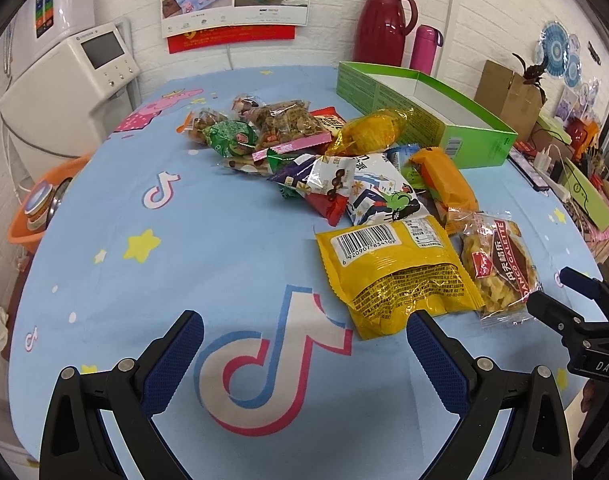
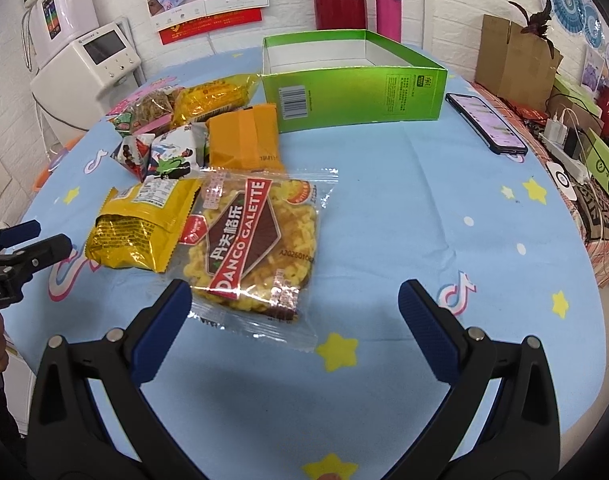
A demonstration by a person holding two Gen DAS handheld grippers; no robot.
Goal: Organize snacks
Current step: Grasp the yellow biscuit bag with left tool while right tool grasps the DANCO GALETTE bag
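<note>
L gripper (image 1: 304, 334) spread wide, holding nothing, above the blue cloth (image 1: 184, 248). Yellow bag (image 1: 396, 276) sits just far-right of it. R gripper (image 2: 294, 308) also spread, empty; its left finger at the near edge of the galette pack (image 2: 252, 240). Snack pile (image 1: 304, 152) lies mid-table. Green box (image 2: 356, 80) open, far side, w/ phone (image 2: 486, 122) to its right.

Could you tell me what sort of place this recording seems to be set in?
Most likely a lived-in room of a home, though I can't be certain. A round table wears a cartoon cloth, a red thermos jug stands by the brick-pattern wall, and a white household appliance sits beside the table.
</note>
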